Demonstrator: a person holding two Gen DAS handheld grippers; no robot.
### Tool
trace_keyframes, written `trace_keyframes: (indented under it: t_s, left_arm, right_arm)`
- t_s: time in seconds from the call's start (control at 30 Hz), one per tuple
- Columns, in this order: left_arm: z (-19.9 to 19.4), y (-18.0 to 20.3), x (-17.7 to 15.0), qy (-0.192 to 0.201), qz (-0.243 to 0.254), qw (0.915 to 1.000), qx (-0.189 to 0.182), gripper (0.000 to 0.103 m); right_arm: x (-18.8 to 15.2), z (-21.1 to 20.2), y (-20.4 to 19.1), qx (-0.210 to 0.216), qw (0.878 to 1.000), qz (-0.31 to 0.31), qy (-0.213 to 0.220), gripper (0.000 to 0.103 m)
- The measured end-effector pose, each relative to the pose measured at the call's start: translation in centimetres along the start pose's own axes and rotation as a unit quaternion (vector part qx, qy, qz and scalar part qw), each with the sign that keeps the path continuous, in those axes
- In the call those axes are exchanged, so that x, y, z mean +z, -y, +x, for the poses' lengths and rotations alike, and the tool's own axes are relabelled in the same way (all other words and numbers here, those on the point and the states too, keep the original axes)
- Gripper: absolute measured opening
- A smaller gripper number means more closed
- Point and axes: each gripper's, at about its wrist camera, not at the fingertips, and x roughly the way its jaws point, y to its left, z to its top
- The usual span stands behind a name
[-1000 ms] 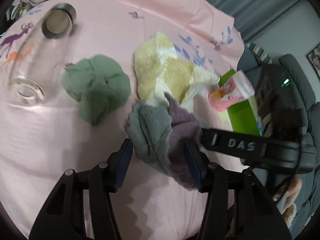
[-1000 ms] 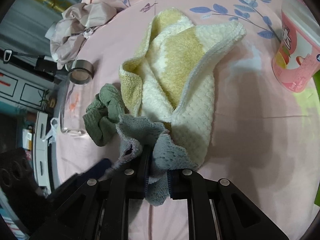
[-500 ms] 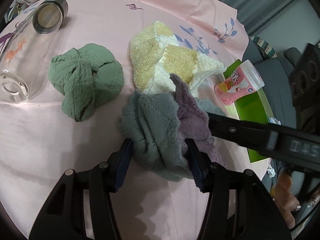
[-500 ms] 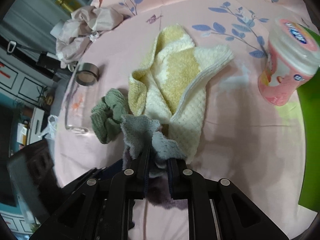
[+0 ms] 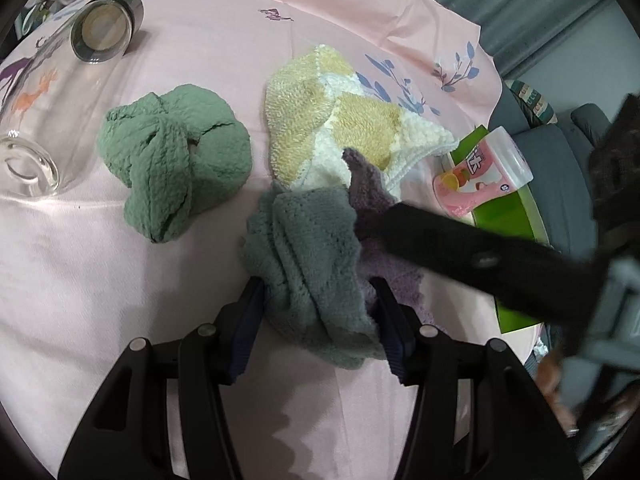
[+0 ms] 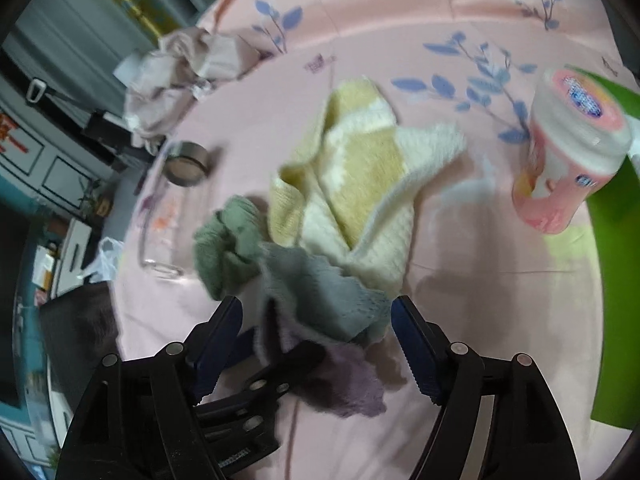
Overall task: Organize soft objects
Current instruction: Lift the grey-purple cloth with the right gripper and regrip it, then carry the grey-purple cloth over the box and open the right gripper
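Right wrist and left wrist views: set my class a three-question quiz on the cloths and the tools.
1. True or false: the right tool is open.
2. Which cloth sits between the fingers of the left tool? A) green cloth B) yellow-and-white towel C) grey-and-purple cloth
3. Fill in: the glass bottle lies on its ____.
Key: 1 true; 2 C; 3 side.
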Motion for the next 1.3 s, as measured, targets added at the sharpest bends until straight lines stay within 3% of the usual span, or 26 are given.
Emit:
trace_keyframes:
  t_s: [0.17,0.2,0.27,0.33,0.5,0.63,0.93,1.3]
  left_arm:
    - [-0.2,-0.4,-0.1,0.002,-0.017,0.9998,-0.013,0.054]
    - [-0.2,-0.4,-0.1,0.002,-0.018,0.9998,-0.014,0.054]
    - [-0.3,-0.3,-0.1,0.002,-0.015,0.9998,-0.012,0.053]
    - [-0.3,-0.1,-0.2,0.003,-0.008,0.9999,-0.007,0.052]
    - [-0.3,0.3,-0.3,0.015,0.008,0.9998,0.010,0.046]
    - [-1.1,0.7,-0.3,0.030,0.017,0.9993,0.013,0.037]
    - [-3.9,2.1,-0.4,0.103,0.050,0.9934,0.013,0.036]
    - [-7.2,4.2,-0.9,0.212,0.095,0.9728,-0.001,0.036]
  right_arm:
    - [-0.2,1.5,-0.3,0.006,1.000,-0.009,-0.010,0.075]
    - [-0.2,1.6,-0.4,0.015,1.000,-0.009,-0.012,0.065]
    - [-0.3,1.9,-0.6,0.021,1.000,-0.013,-0.017,0.054]
    - [-0.3,2.6,-0.8,0.019,0.999,-0.023,-0.022,0.052]
    - [-0.5,3.3,-0.8,0.031,0.999,-0.023,-0.030,0.031]
    - [-0.6,2.9,-1.2,0.049,0.998,-0.032,-0.026,0.030]
    - [-0.7,-0.1,-2.6,0.068,0.995,-0.061,0.039,0.030]
    - [-1.2,-4.5,-4.5,0.063,0.983,-0.106,0.135,0.030]
